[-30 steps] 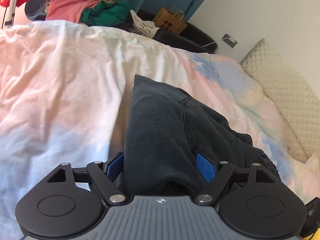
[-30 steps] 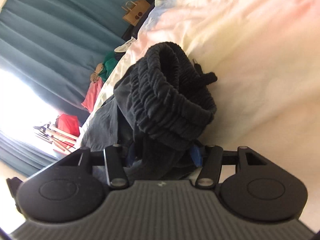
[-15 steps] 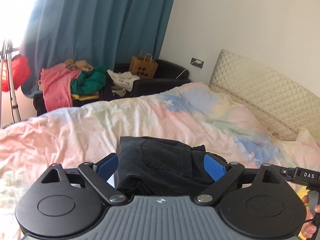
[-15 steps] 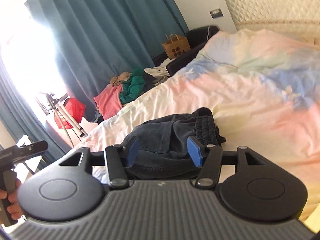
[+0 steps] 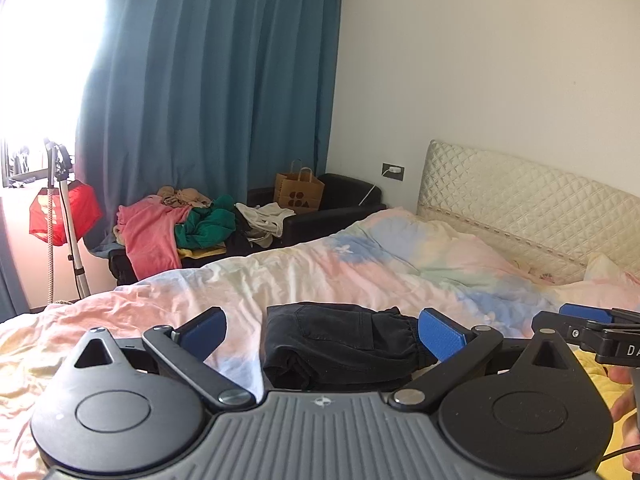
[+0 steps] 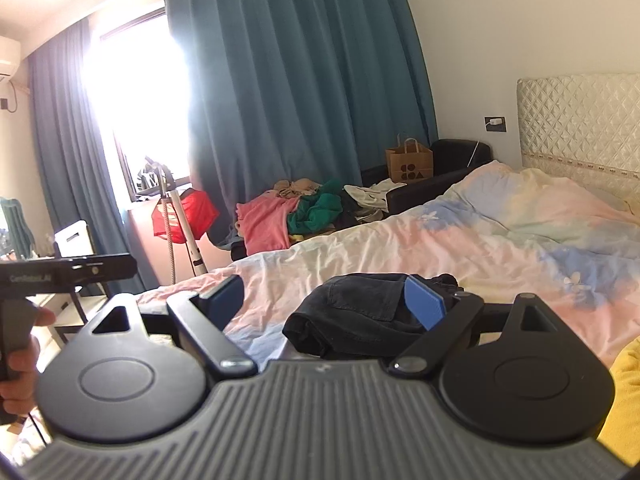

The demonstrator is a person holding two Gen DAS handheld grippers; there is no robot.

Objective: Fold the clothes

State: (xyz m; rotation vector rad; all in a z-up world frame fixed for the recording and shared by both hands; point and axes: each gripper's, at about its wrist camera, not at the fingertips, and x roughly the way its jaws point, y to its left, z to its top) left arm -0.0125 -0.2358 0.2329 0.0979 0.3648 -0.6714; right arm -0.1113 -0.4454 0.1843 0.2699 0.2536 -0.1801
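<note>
Your main risk now is the folded bundle springing loose: the dark charcoal denim trousers with a gathered elastic waistband (image 5: 340,344) lie on a soft, rumpled pastel tie-dye duvet (image 5: 360,272), and the thick left edge looks likely to slump. If you reach back in, an open finger could snag the top layer and drag the fold apart.

Both tools hang clear above the bed. Your left gripper (image 5: 322,330) has its jaws wide and empty, and so does your right gripper (image 6: 330,300).

The trousers sit at 6 o'clock in both views, near the duvet's front edge. They form 1 compact rectangle, pocket seam up, waistband bunched toward 3 o'clock.
</note>
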